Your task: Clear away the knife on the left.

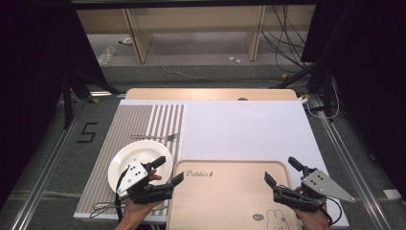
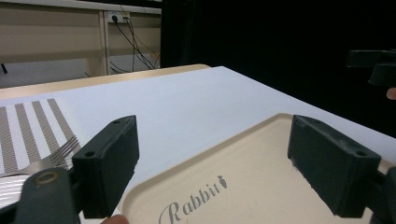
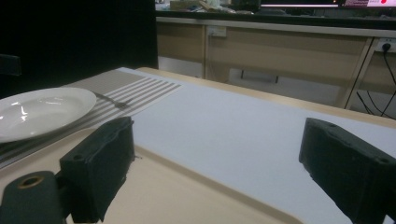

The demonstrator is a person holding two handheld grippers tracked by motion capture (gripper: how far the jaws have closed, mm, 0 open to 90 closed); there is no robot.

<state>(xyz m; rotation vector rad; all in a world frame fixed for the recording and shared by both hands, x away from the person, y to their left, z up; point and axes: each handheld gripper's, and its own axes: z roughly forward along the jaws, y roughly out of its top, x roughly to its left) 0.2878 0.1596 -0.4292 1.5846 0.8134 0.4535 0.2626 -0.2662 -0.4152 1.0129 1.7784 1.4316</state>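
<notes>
A white plate (image 1: 136, 160) lies on a striped placemat (image 1: 129, 129) at the left, with a fork (image 1: 155, 137) just beyond it. A pale wooden tray (image 1: 230, 191) printed "Rabbit" sits at the table's near edge. My left gripper (image 1: 171, 168) hovers over the plate's right rim and the tray's left corner, open, with nothing between its jaws. My right gripper (image 1: 280, 170) stands open over the tray's right end, also holding nothing. In the left gripper view the left gripper (image 2: 219, 158) frames the tray (image 2: 261, 154). In the right gripper view the right gripper (image 3: 224, 163) faces the plate (image 3: 39, 112).
A white board (image 1: 244, 127) covers the wooden tabletop behind the tray. Dark curtains hang at both sides. Shelf legs and cables (image 1: 287, 43) stand on the floor beyond the table. The fork (image 2: 60, 151) lies by the left jaw in the left gripper view.
</notes>
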